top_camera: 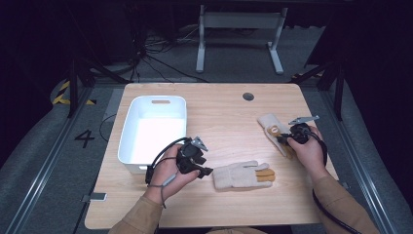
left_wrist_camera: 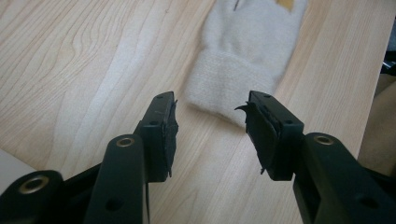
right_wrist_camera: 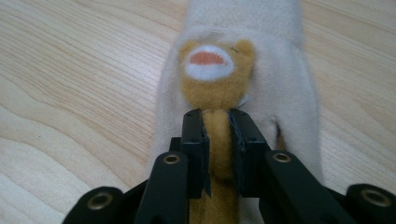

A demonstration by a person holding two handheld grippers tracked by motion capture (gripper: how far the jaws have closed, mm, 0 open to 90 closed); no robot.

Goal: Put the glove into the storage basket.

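Right gripper (right_wrist_camera: 217, 140) was clamped on the far glove (top_camera: 273, 130) w/ bear patch at table's right; left gripper (left_wrist_camera: 210, 135) was held agape just short of the near glove (left_wrist_camera: 243, 60) cuff, best approached squarely, low.

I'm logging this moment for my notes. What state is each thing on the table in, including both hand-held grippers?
White bin: upright, empty.
Near glove: flat on the table, untouched, cuff toward the left hand-held gripper.
Far glove: on the table, its tan part pinched.
Left hand-held gripper: open, just short of the near glove's cuff.
Right hand-held gripper: shut on the far glove.
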